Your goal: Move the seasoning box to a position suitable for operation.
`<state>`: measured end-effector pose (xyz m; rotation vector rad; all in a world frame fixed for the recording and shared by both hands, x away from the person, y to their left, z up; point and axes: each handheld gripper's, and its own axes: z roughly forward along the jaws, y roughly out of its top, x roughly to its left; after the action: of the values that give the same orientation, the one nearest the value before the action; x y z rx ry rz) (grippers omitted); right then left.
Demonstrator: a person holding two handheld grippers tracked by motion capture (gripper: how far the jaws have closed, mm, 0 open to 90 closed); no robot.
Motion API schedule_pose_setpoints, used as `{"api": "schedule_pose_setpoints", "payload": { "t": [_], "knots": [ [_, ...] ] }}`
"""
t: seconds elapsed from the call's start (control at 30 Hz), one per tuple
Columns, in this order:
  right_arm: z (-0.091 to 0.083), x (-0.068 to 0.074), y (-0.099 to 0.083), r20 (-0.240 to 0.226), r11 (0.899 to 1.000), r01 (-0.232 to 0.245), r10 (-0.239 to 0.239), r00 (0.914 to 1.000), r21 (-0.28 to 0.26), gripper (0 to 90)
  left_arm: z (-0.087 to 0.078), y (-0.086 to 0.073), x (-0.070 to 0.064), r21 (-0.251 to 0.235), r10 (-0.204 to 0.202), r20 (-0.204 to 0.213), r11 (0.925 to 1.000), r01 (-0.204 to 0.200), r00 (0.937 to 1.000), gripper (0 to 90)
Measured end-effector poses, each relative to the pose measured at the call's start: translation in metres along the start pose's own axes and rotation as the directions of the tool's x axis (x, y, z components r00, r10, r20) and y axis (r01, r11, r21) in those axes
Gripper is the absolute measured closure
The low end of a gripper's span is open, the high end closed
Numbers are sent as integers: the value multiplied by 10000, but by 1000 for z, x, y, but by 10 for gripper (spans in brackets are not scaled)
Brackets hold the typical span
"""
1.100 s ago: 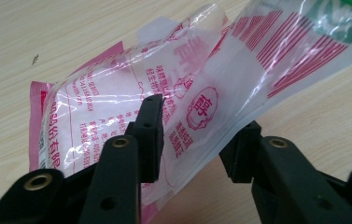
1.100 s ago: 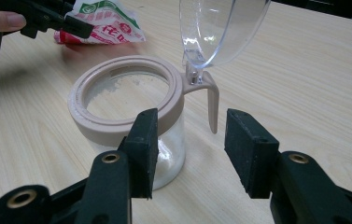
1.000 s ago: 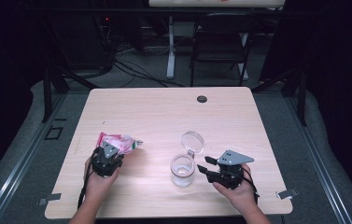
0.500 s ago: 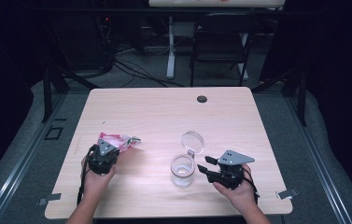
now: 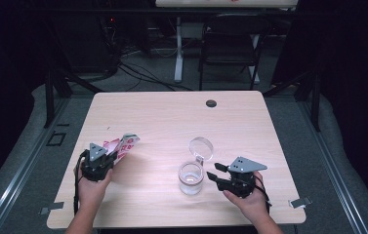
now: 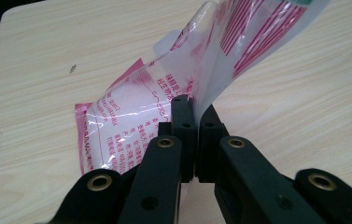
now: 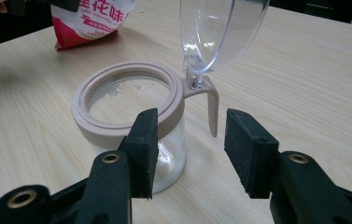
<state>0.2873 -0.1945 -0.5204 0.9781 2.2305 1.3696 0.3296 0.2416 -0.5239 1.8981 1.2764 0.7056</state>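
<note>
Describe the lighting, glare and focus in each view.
High view: the table is brightly lit, the surroundings nearly black, and soft shadows fall by both hands. Left gripper view: the packet shines with glare and its top edge is cropped. Right gripper view: the jar is sharp; its open lid shows reflections.

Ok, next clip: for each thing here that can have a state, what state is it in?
Packet: clamped at one edge by the left gripper, partly lifted off the table.
Jar: upright, a little white powder inside.
Jar lid: hinged open, standing up.
Left gripper: shut on the packet.
Right gripper: open, beside the jar, holding nothing.
</note>
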Motion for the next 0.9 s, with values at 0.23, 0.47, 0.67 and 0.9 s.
{"api": "schedule_pose_setpoints", "payload": {
  "t": [0.23,0.47,0.67,0.9],
  "knots": [
    [0,-1,0,7,10000,-19,19,10000,4,549,-9,2,11,-251,-397,19,9989,397,9992,898],
    [0,0,0,46,10000,-2,2,10000,19,549,-16,8,20,-594,-632,-106,9963,624,9979,899],
    [0,1,0,-5,10000,-55,55,10000,-36,553,-24,15,28,-846,-804,-368,9934,770,9961,900],
    [1,1,0,-15,10000,-14,14,10000,-55,554,-28,18,37,-1009,-1102,-219,9891,1074,9937,900]
  ]
}}
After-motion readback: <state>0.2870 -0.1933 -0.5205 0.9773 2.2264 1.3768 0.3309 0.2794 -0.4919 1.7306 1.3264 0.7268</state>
